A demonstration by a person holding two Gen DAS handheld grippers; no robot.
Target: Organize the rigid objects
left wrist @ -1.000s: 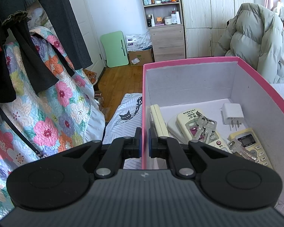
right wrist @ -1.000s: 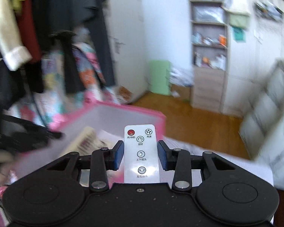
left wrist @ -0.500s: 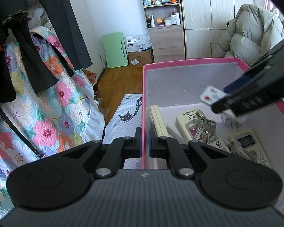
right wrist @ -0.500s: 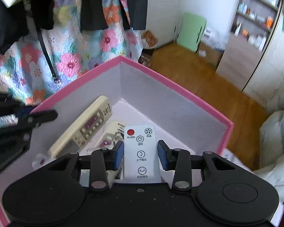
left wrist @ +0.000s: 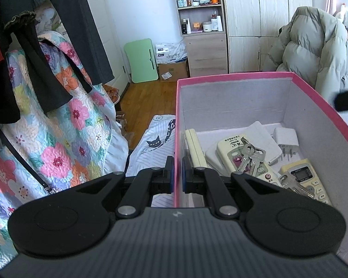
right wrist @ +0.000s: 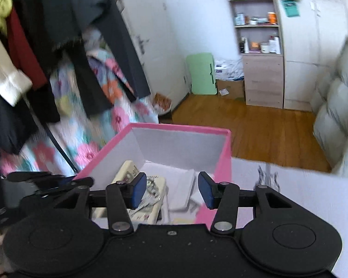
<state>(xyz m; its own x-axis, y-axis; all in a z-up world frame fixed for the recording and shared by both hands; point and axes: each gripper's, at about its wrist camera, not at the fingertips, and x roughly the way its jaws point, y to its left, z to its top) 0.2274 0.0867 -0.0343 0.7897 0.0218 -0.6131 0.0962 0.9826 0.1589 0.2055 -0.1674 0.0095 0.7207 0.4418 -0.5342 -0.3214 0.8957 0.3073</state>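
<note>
My left gripper (left wrist: pixel 178 173) is shut on the left wall of the pink box (left wrist: pixel 234 76), one finger inside and one outside. In the box lie a beige remote (left wrist: pixel 232 155) with keys (left wrist: pixel 250 157) on it, a yellowish remote with a display (left wrist: pixel 306 176), a cream remote on edge (left wrist: pixel 194 148) and a white plug (left wrist: pixel 286 139). A white remote (left wrist: pixel 262 139) lies flat behind the beige one. My right gripper (right wrist: pixel 172 190) hangs above the pink box (right wrist: pixel 181 128); its jaws are opening with nothing between them. The white remote (right wrist: pixel 181 190) lies below it.
The box stands on a bed sheet with a cat print (left wrist: pixel 155 143). A floral quilt (left wrist: pixel 58 139) and dark hanging clothes (left wrist: pixel 34 58) fill the left. A puffy grey coat (left wrist: pixel 313 51) sits behind the box at the right. A wooden floor, a shelf unit (left wrist: pixel 204 34) and wardrobes lie beyond.
My right gripper carried the white remote over the box, let it go and drew back to the right. The remote now lies in the box. The left gripper has not moved.
</note>
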